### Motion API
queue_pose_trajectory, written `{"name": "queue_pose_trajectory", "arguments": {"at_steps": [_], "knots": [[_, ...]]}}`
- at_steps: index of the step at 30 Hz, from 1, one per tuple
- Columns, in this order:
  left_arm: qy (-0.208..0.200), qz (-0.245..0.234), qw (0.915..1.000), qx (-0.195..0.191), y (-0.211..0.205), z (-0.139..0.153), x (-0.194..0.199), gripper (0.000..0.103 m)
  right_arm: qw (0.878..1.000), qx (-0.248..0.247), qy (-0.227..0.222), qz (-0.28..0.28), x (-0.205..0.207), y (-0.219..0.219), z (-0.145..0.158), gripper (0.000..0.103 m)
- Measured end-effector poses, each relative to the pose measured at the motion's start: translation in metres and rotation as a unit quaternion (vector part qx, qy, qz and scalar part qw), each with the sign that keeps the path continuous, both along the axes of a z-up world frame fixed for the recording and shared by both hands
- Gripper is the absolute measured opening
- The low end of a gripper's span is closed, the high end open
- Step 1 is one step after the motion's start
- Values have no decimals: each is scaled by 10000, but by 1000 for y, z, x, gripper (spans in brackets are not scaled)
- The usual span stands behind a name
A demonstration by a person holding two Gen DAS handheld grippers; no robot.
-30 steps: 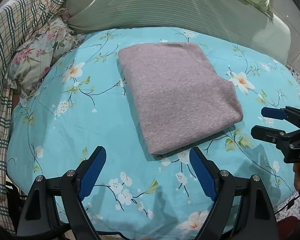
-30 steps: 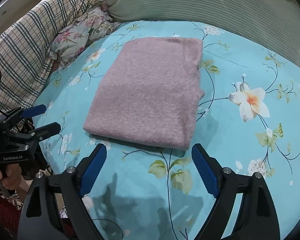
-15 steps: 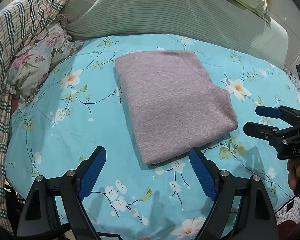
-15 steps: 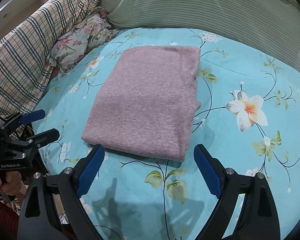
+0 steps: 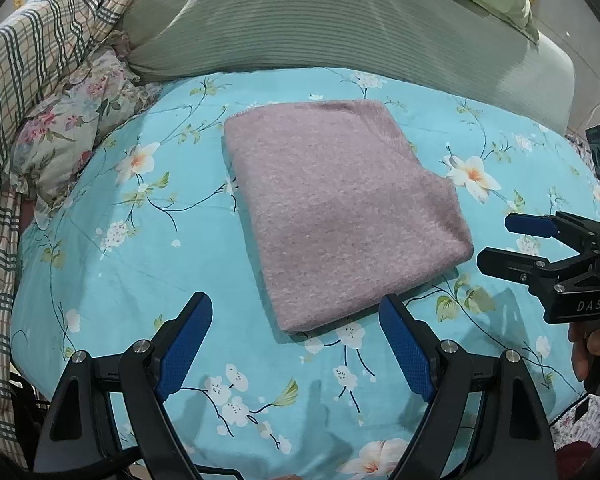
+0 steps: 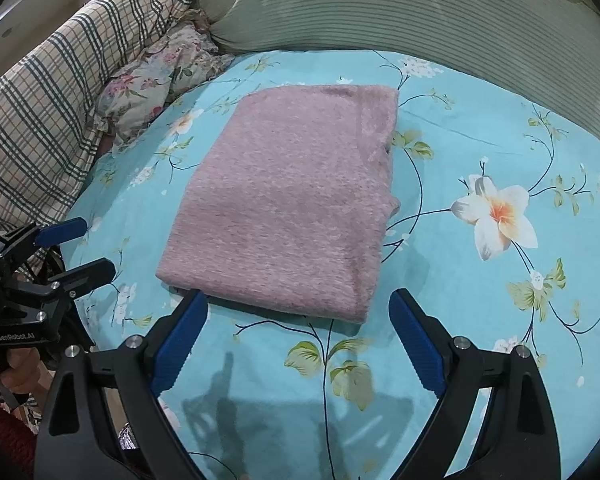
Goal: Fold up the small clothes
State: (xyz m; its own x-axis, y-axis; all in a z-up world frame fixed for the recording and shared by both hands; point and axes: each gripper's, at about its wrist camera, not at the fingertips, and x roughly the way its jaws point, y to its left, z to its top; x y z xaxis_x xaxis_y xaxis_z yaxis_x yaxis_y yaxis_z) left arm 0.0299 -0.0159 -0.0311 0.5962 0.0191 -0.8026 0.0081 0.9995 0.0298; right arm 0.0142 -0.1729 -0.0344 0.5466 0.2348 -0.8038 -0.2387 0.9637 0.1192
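A folded mauve garment (image 5: 340, 216) lies flat in the middle of a turquoise floral bedsheet (image 5: 112, 264), with bare sheet open on every side of it. Behind the garment, a bulky striped green pillow (image 5: 320, 28) walls off the far edge. To the garment's left, a crumpled floral cloth (image 5: 68, 128) and a heaped plaid blanket (image 5: 24, 92) close that flank. The left gripper (image 5: 296, 344), jaws spread, hovers over clear sheet just short of the garment's near edge; the right gripper (image 6: 296, 340), jaws wide with nothing between them, does likewise at the garment's near right corner.
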Motion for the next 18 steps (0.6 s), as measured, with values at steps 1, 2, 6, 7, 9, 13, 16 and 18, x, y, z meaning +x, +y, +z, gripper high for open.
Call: {"name": "queue_pose_trajectory", "arguments": {"at_steps": [1,2,6,7,9,13,16,18], "knots": [[16,-6,10000,-3,0,-1,0,86,10000,-2,-2,-7,0,0,0,92],[28,-3,10000,-4,0,-1,0,86,10000,-3,-4,-12,1,-1,0,92],[55,10,10000,-19,0,-3,1,86,10000,22,-11,8,3,-2,0,92],[58,12,10000,-22,0,-3,1,86,10000,40,0,11,4,-3,0,92],[67,23,10000,-15,0,-3,1,86,10000,74,21,7,4,-3,0,92],[81,32,10000,-28,0,-4,3,86,10000,84,26,11,4,-3,0,92],[84,31,10000,-24,0,-4,3,86,10000,92,27,9,5,-4,-1,92],[85,34,10000,-27,0,-4,3,86,10000,89,32,17,5,-4,0,92]]}}
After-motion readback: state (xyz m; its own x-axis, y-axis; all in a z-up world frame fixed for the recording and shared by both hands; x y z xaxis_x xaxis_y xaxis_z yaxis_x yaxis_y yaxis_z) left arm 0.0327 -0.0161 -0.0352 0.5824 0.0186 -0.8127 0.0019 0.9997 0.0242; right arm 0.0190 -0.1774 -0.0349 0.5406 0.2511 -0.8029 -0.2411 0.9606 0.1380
